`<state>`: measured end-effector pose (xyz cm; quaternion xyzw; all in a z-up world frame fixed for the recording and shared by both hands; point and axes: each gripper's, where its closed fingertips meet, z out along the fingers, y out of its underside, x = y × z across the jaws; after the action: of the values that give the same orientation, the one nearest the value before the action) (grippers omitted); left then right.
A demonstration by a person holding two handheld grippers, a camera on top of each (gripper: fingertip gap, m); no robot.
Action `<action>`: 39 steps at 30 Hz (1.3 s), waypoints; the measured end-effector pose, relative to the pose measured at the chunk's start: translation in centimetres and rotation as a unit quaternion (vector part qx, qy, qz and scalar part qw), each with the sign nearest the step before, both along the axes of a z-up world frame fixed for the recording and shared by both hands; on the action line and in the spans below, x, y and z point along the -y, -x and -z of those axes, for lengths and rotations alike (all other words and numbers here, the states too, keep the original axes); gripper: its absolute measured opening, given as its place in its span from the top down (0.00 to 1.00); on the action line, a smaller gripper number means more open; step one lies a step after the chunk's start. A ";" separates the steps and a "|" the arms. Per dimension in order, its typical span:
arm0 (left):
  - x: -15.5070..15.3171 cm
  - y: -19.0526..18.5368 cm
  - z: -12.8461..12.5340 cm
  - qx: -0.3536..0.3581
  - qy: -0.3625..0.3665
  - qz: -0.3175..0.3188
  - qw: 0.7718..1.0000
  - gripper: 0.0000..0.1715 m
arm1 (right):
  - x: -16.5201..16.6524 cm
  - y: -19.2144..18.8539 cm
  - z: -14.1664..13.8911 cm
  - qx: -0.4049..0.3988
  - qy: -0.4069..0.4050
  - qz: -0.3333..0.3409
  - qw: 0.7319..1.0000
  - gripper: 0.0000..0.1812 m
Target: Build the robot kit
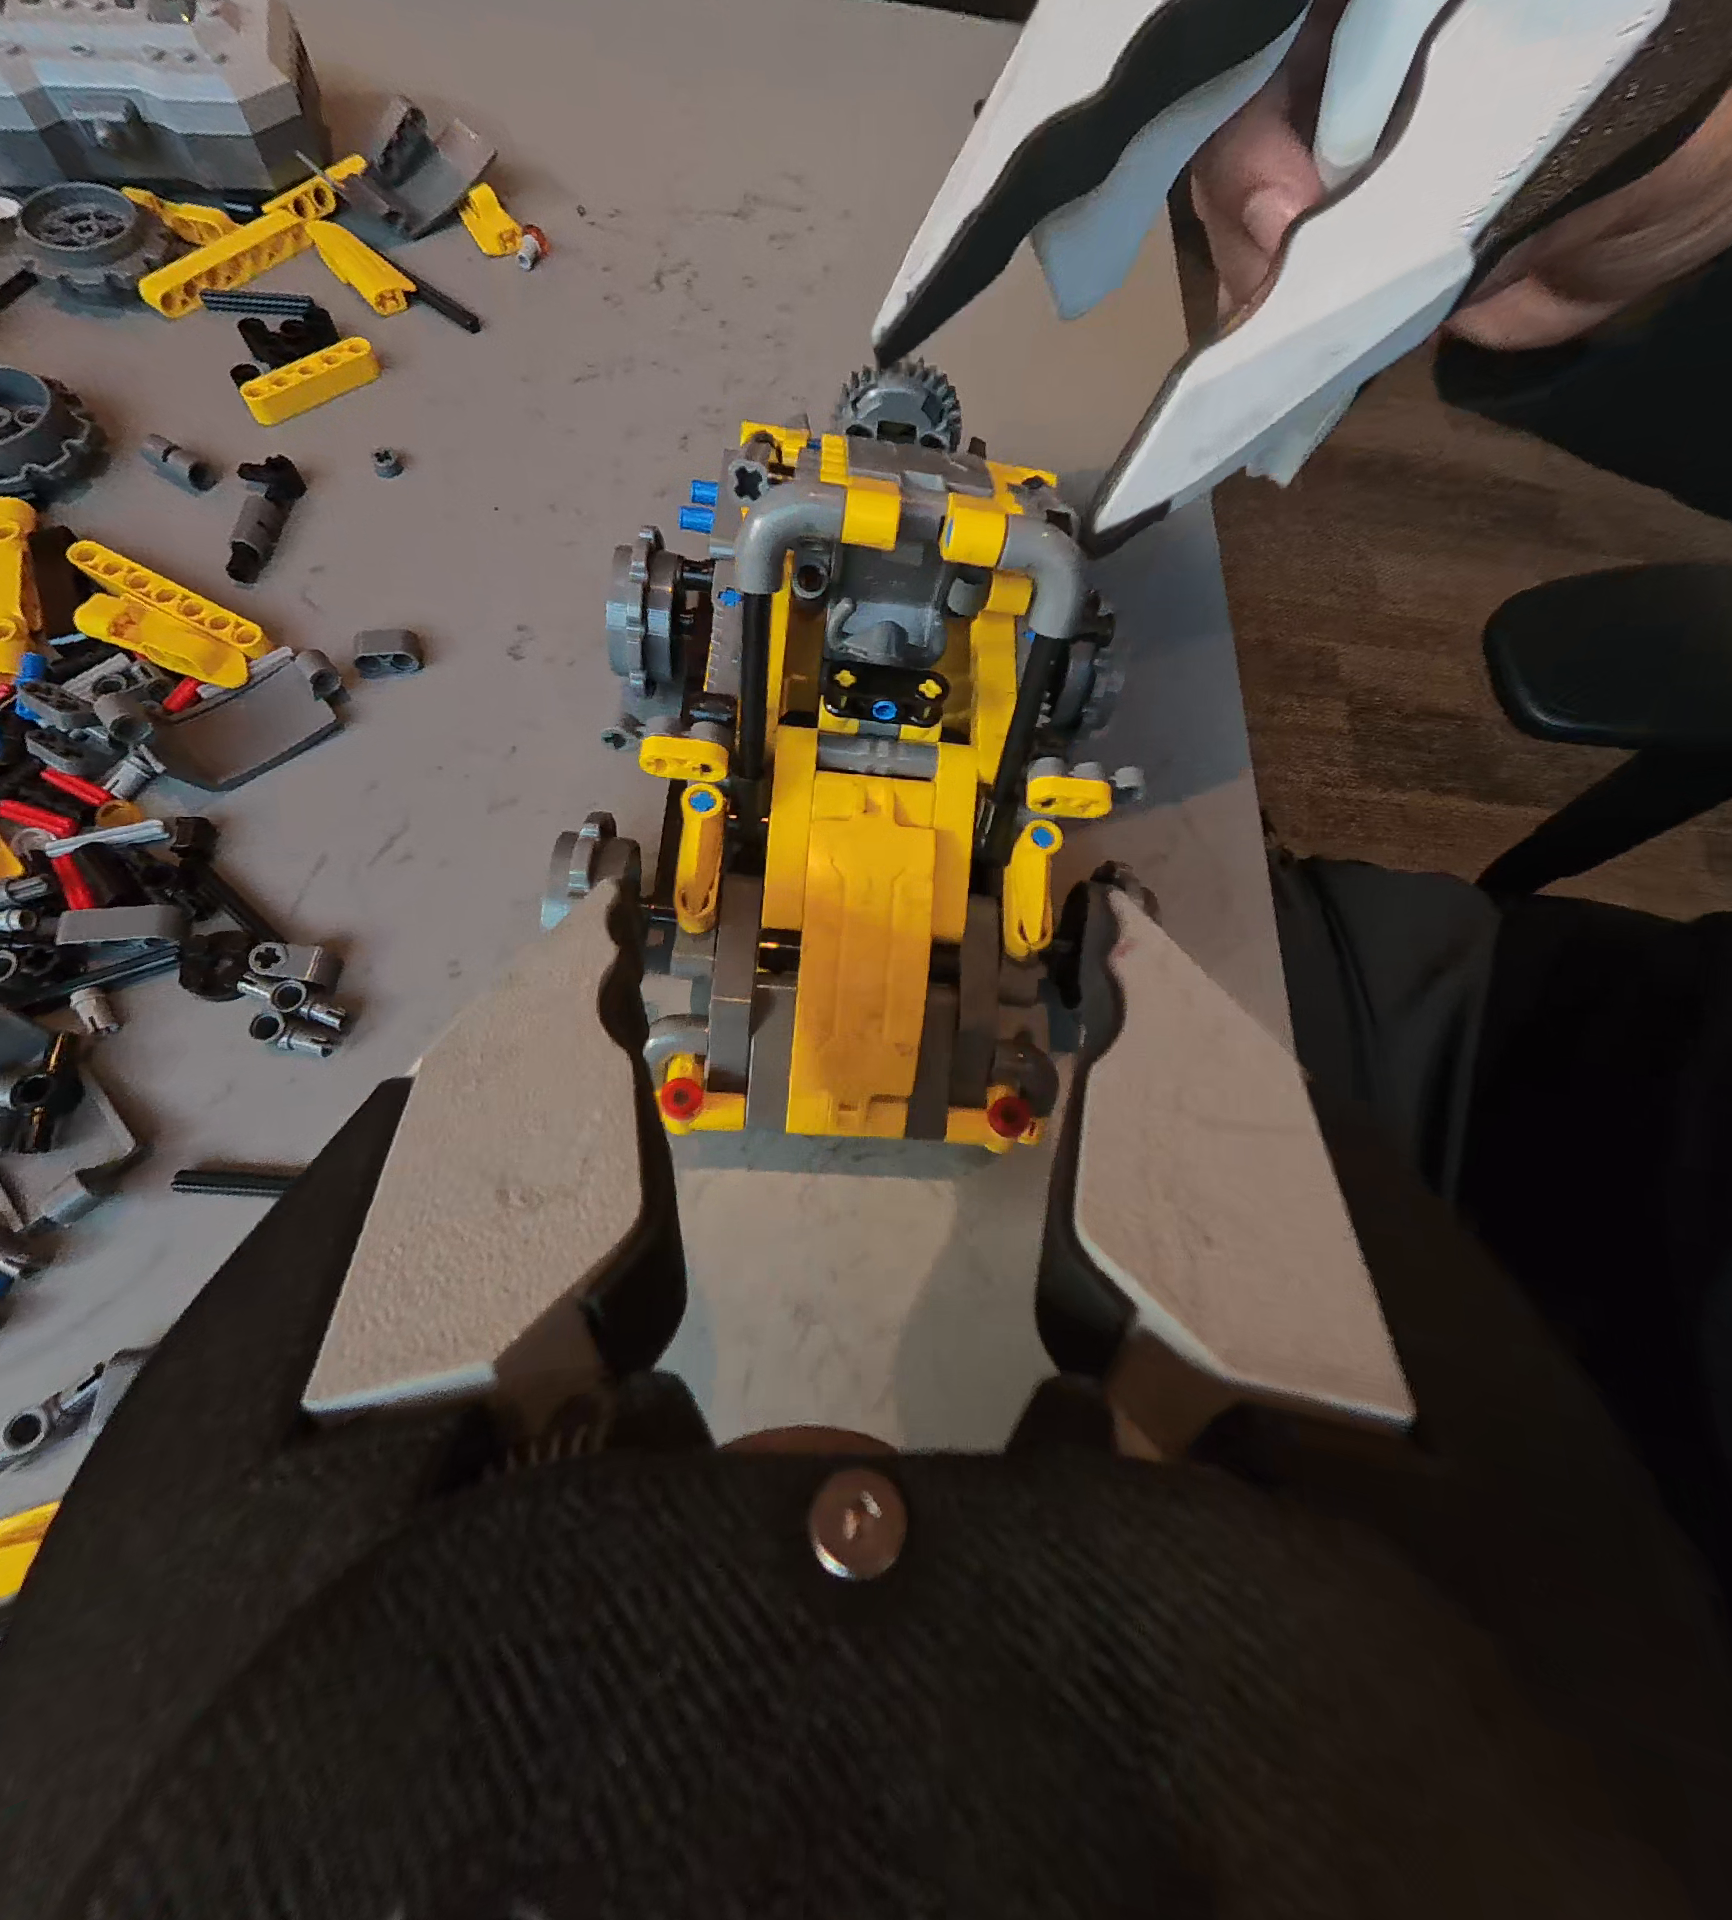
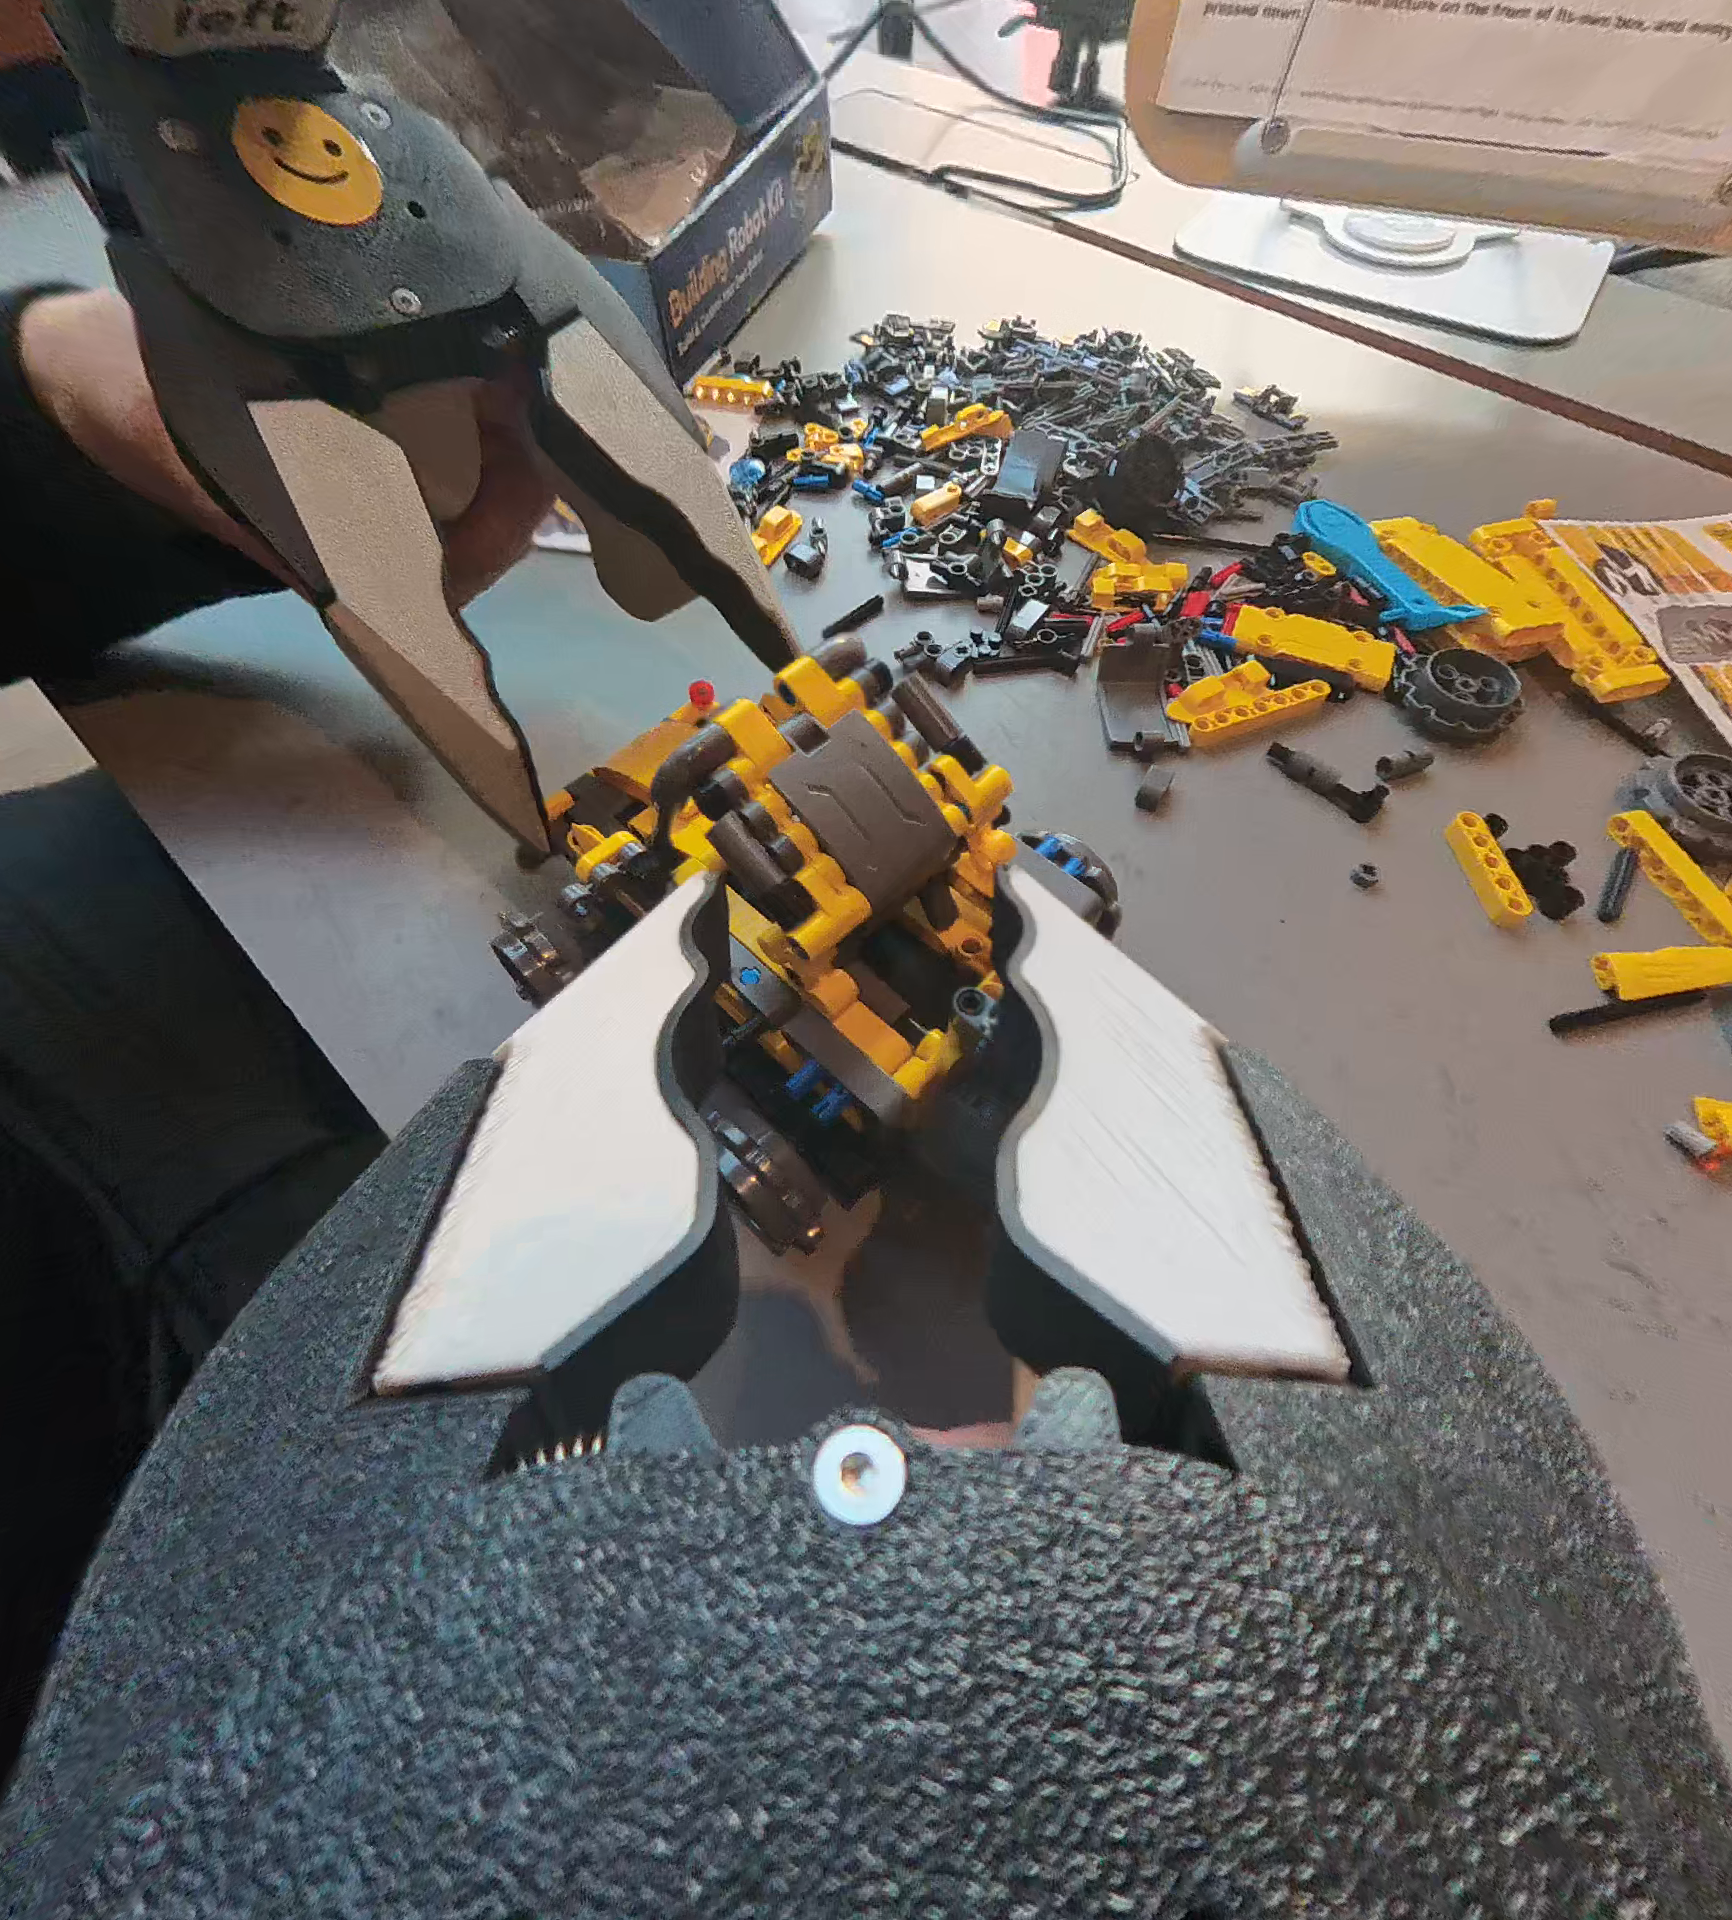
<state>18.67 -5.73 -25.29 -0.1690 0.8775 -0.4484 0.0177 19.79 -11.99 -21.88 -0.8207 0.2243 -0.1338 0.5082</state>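
A yellow and grey brick vehicle model (image 1: 862,935) stands on the grey table (image 1: 633,260) near its edge. My left gripper (image 1: 857,904) straddles the model's front end, with a finger pressed to each side, shut on it. In the right wrist view it comes down from the upper left (image 2: 659,753), tips at the model's (image 2: 841,862) far corners. My right gripper (image 2: 857,878) is open, its fingers either side of the model's rear, below the grey roof panel (image 2: 862,810). In the left wrist view it (image 1: 992,447) hovers over the rear gear (image 1: 898,405).
A pile of loose yellow, black and grey parts (image 1: 62,779) covers the table's left; it also shows in the right wrist view (image 2: 1049,499). A blue kit box (image 2: 737,260), a sticker sheet (image 2: 1724,623) and a monitor stand (image 2: 1392,260) lie beyond. A chair armrest (image 1: 1651,665) is past the table edge (image 1: 1246,727).
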 end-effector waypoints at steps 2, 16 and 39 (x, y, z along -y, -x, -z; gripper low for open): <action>0.3 0.3 0.7 0.000 -0.015 0.006 1.000 0.53 | -0.1 -0.3 0.8 0.015 0.037 0.006 0.999 0.76; 0.3 1.8 0.3 -0.013 0.019 0.007 1.000 0.57 | 3.4 -2.5 0.2 -0.056 -0.084 0.066 0.993 0.84; 3.6 2.2 -0.4 -0.038 0.007 -0.006 0.999 0.57 | 5.0 -1.7 2.2 0.014 -0.023 0.050 0.998 0.85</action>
<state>16.45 -9.28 -24.88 -0.1913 0.8735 -0.4475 -0.0138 21.48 -17.03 -24.03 -0.7945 0.2607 -0.1653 0.5230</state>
